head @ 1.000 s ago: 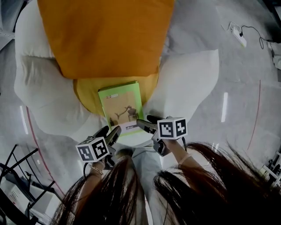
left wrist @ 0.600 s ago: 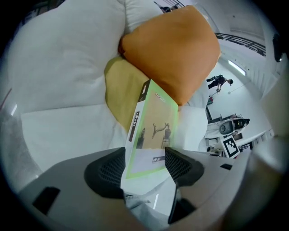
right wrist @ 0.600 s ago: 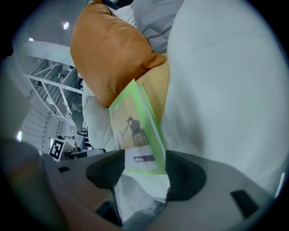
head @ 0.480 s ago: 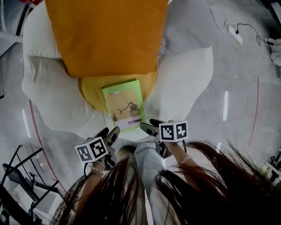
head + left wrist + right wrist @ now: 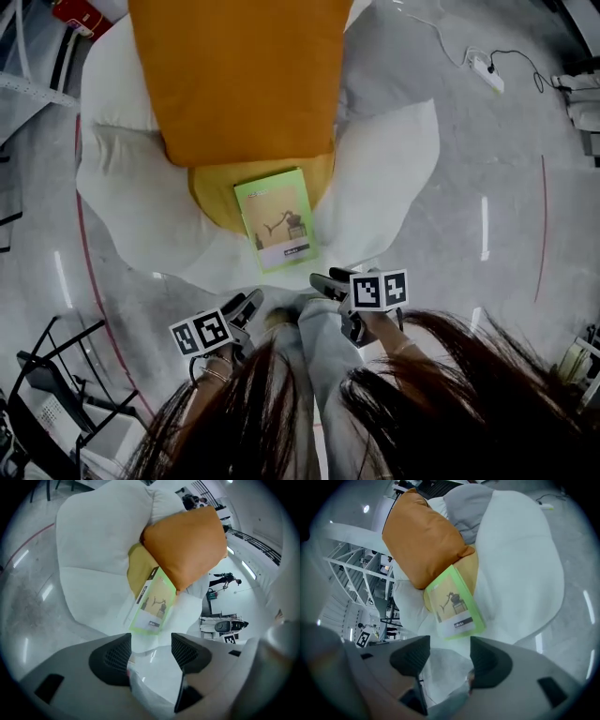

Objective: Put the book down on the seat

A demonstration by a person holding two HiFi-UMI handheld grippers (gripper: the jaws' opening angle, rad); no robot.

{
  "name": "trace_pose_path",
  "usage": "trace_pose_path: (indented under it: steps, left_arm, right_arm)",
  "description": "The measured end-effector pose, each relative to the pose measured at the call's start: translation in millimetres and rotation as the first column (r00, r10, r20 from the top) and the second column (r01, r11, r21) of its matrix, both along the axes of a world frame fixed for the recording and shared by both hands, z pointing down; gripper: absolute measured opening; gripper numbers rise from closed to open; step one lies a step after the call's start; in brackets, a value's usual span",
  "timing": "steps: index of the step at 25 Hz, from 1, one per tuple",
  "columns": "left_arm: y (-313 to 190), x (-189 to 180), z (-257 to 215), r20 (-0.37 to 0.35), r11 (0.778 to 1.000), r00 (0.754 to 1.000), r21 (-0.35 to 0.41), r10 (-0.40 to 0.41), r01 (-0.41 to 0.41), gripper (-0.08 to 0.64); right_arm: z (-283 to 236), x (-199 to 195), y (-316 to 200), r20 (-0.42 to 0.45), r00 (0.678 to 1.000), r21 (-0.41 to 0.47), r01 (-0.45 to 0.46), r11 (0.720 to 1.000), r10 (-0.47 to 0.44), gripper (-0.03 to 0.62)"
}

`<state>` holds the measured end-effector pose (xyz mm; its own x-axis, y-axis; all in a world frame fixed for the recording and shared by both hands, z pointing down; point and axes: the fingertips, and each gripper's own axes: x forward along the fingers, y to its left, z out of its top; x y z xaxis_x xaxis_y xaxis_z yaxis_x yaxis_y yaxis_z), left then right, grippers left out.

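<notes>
A green-covered book (image 5: 278,219) lies flat on the yellow seat cushion (image 5: 217,194) of a white armchair (image 5: 384,178), its near end over the seat's white front. It also shows as the book (image 5: 154,604) in the left gripper view and the book (image 5: 453,604) in the right gripper view. My left gripper (image 5: 251,302) hovers open below the seat's front edge, nothing between its jaws. My right gripper (image 5: 322,281) is also open and empty, just short of the book's near right corner. Both grippers (image 5: 151,651) (image 5: 449,656) point at the book from a distance.
A big orange back cushion (image 5: 246,75) stands behind the book. White padded arms (image 5: 141,202) flank the seat. A power strip with cable (image 5: 486,71) lies on the grey floor at upper right. A black metal rack (image 5: 47,384) stands at lower left. The person's hair (image 5: 309,412) hangs below.
Both grippers have drawn back toward the person, away from the book. The book stays lying on the seat. The view has shifted so the chair sits further up and right.
</notes>
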<state>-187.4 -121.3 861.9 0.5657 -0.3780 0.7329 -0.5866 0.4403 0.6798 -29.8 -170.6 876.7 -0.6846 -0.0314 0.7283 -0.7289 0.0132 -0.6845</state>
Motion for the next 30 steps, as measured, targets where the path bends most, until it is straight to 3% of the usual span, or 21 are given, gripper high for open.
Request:
trace_pose_path:
  steps: [7,15,22,30]
  left_arm:
    - [49.6,-9.5,-28.8,-0.005,0.999,1.000,-0.046,0.016,-0.016,0.244]
    - [71.4,-27.5,-68.3,0.033,1.000,0.999,-0.029,0.000,0.001,0.233]
    - [76.3,-25.0,-101.9,-0.008,1.000,1.000,-0.009,-0.004,0.004,0.233]
    - [82.6,-15.7,-144.4,-0.016,0.992,0.993,0.050,-0.115,0.116,0.215]
  right_arm:
    - [-33.4,6.2,34.3,-0.005,0.997,-0.009,-0.074,0.997,0.074,0.225]
    - [-82.1,4.5,55.0,-0.082,0.996,0.081,-0.035,0.996,0.042,0.107]
    - [-123.8,-2.6,52.9,-0.082,0.997,0.119,0.006,0.993,0.004,0.095]
    - [-158.8,5.8,63.9,-0.077,0.990,0.191,0.128,0.973,-0.115,0.095]
